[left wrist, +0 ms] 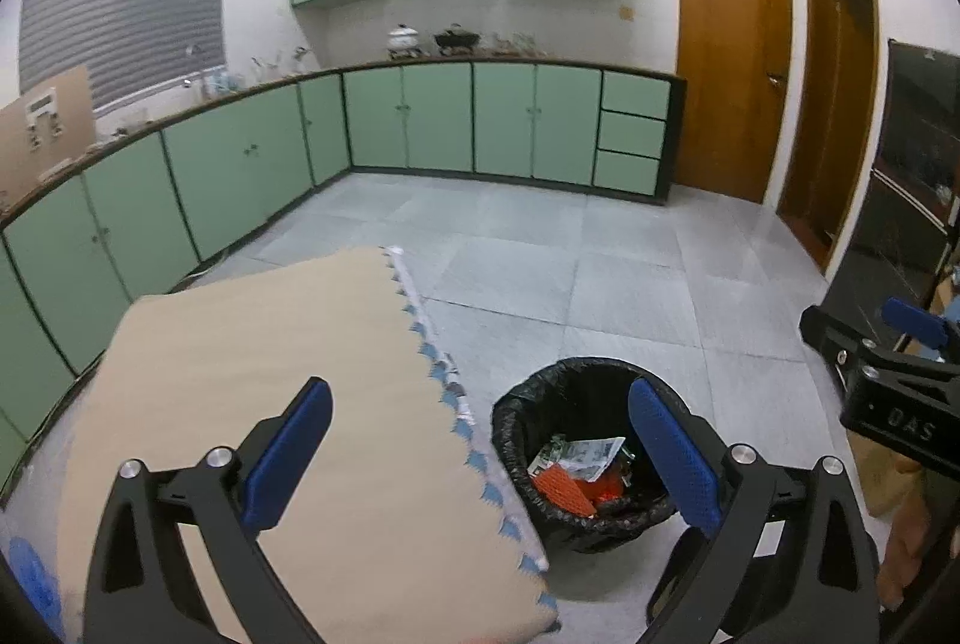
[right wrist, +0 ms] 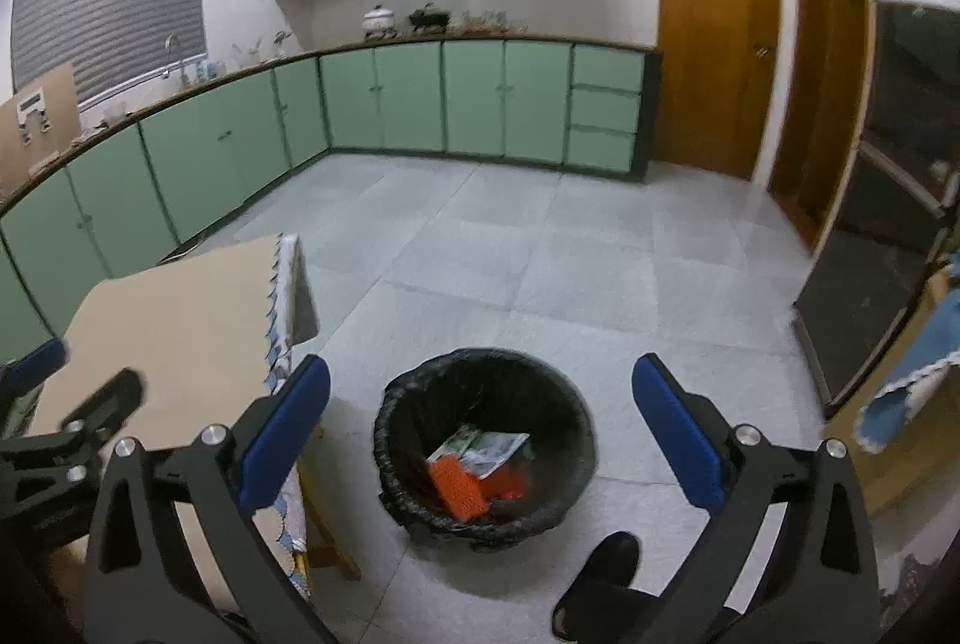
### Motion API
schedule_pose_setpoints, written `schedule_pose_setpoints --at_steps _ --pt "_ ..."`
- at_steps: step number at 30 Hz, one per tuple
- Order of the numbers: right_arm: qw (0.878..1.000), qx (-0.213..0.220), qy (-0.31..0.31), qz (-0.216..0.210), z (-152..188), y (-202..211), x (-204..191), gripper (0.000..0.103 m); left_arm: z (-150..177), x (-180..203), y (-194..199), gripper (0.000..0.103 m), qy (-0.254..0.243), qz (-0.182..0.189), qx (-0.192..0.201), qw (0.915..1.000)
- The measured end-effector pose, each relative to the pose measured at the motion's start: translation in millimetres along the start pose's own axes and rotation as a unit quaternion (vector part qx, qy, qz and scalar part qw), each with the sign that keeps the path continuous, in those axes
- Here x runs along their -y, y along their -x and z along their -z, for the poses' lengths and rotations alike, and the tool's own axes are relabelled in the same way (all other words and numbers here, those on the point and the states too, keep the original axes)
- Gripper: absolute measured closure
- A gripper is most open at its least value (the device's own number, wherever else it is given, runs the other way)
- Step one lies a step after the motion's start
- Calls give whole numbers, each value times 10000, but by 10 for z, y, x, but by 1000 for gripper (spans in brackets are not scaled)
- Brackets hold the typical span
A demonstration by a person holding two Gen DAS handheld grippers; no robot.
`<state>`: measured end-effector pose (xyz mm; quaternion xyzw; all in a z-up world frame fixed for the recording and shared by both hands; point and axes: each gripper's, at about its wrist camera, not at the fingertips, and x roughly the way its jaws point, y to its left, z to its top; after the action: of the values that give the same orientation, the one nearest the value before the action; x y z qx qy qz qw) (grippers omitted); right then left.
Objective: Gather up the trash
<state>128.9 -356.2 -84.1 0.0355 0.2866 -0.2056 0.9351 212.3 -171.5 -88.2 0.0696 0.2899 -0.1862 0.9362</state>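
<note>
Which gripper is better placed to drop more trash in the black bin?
Probably the right gripper: the bin sits centred between its open fingers. The left gripper hangs mostly over the table, with the bin off to one side.

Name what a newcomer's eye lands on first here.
The black-lined trash bin on the grey floor, holding an orange mesh piece and printed wrappers. Both grippers, left gripper and right gripper, hang open and empty above it, beside the beige table.
</note>
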Motion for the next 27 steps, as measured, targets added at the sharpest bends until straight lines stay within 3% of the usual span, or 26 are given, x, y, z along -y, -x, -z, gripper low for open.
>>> schedule_pose_setpoints --at_steps 7,16,22,27 --pt "9989 356 222 210 -14 534 -167 5 118 -132 665 6 15 -345 272 9990" --pt "9984 420 387 39 51 1006 -279 5 211 -272 1302 6 205 -591 571 9964" --pt "9966 728 371 51 157 1386 -313 5 332 -435 1731 6 556 -500 775 9942" --pt "9957 927 30 27 289 1663 -223 5 395 -507 2020 6 760 -1050 897 9875"
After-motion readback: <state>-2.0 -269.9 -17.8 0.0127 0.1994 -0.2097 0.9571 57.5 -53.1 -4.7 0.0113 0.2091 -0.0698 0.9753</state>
